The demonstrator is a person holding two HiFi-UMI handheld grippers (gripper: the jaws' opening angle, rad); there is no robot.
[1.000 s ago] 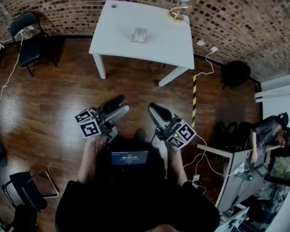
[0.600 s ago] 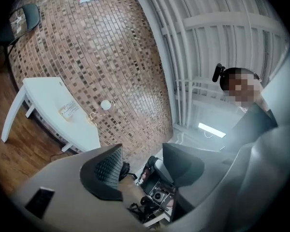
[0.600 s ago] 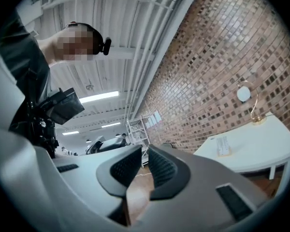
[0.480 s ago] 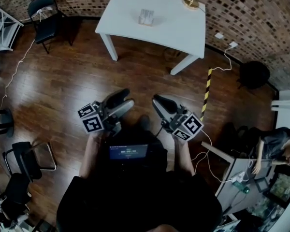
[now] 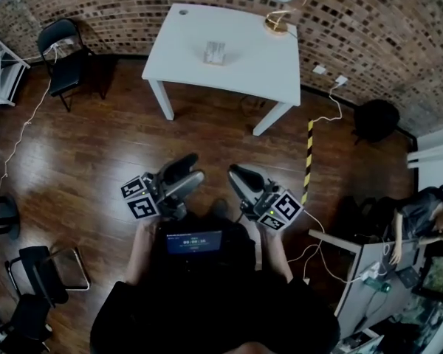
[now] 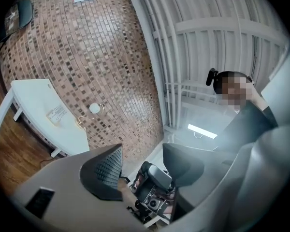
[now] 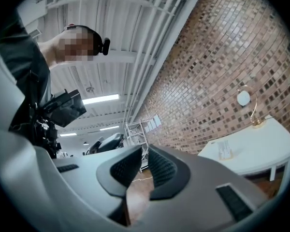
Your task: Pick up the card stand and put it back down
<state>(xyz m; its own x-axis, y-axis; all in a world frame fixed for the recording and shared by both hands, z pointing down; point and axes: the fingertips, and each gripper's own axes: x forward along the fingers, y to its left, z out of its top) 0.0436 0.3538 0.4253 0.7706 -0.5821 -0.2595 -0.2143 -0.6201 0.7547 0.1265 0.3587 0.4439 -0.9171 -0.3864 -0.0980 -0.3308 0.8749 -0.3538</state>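
Observation:
The card stand point(image 5: 215, 52) is a small pale block standing upright on the white table point(image 5: 251, 57) at the far side of the room. It also shows in the left gripper view as the card stand point(image 6: 55, 114) and in the right gripper view as the card stand point(image 7: 224, 150). Both grippers are held in front of the person's body over the wooden floor, far short of the table. My left gripper point(image 5: 184, 171) is open with wide-set jaws point(image 6: 142, 167) and holds nothing. My right gripper point(image 5: 241, 175) has its pads nearly together point(image 7: 145, 166), with nothing between them.
A gold lamp point(image 5: 280, 6) with a round white shade stands on the table's far right corner. A black chair point(image 5: 65, 56) is left of the table. Yellow-black tape point(image 5: 307, 161) and cables run over the floor on the right, near a desk with a seated person point(image 5: 421, 209).
The head view has swung a little, so the table and chair sit differently in the picture. Both grippers stay in front of the body, and their jaws look unchanged.

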